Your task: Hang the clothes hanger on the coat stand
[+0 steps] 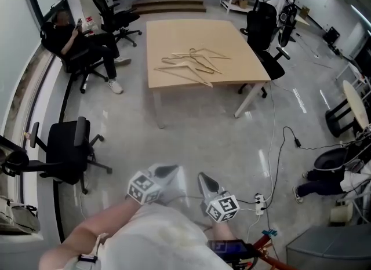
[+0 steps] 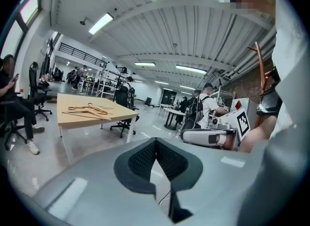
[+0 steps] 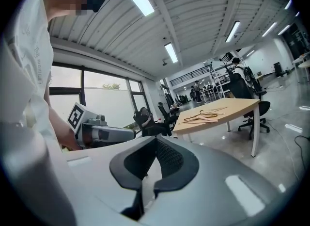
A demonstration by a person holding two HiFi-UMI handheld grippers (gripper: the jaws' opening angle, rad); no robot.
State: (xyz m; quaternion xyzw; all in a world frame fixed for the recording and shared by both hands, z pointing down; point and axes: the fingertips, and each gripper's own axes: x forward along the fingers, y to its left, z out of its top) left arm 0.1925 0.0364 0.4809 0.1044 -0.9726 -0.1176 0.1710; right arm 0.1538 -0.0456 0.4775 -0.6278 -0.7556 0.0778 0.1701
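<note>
Left tool [image 1: 171, 172], right tool [image 1: 204, 178] were clenched, empty | hangers [image 1: 192, 64] lay overlapped on desk [image 1: 168, 34] | judged risk: picking one could drag its neighbours off.

The left claw [image 1: 165, 171] is a smooth pale-grey plastic shell carrying a white cube [image 1: 144, 188] printed with black square markers. The right claw [image 1: 204, 178] matches it, with its own marker cube [image 1: 223, 208]. In the two gripper views each claw has black, finely ribbed pads [image 2: 143, 159] set in a dark rim, and pale rectangular patches on the grey casing. The person wears a loose white top [image 1: 156, 237] whose sleeves leave the forearms bare.
</note>
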